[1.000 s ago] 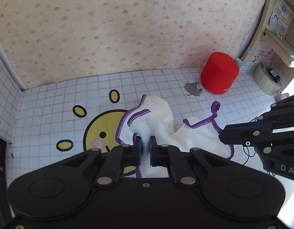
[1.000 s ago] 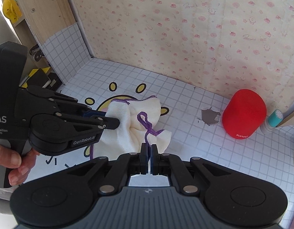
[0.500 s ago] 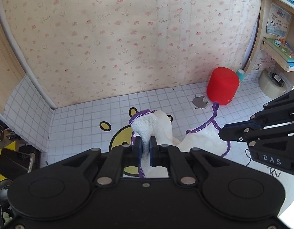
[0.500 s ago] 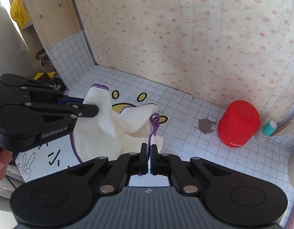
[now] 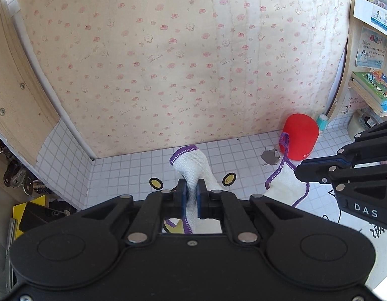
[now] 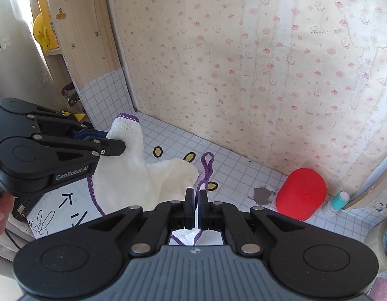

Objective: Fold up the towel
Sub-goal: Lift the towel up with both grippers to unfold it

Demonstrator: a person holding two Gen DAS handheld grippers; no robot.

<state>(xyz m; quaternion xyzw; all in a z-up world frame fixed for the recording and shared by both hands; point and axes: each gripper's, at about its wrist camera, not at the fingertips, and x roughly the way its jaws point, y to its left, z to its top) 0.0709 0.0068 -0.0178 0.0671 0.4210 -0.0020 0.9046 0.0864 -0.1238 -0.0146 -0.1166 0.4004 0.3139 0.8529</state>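
Both sets of jaws are clamped on the towel point(image 6: 133, 173): your left gripper point(image 5: 191, 195) pinches one corner so that the purple-edged tip pokes up above its fingers, and your right gripper point(image 6: 196, 208) is closed thin on the opposite corner, the one with the purple hanging loop point(image 6: 206, 163). The towel hangs between the two, mostly clear of the table point(image 6: 168, 140) with the white grid cover and the yellow sun drawing, its middle sagging in a soft heap.

You look to be at the lift-and-spread stage, before any fold is laid. To do it well, draw your hands apart until the top edge runs straight between the grippers; right now the cloth is bunched and the slack would give you a crooked crease. Keep both corners at the same height so the lower edge hangs level. When the cloth is flat, lower the free edge onto the table first, then carry the held corners forward over it, so the layers meet edge to edge.

Mind the loop: it stands just above your right jaws and could snag or get tucked inside the fold. The red speaker point(image 6: 301, 193) stands by the back wall to your right, well apart from the towel, but a wide swing of the cloth could brush it. Hold both grips firm until the corners rest on the table.
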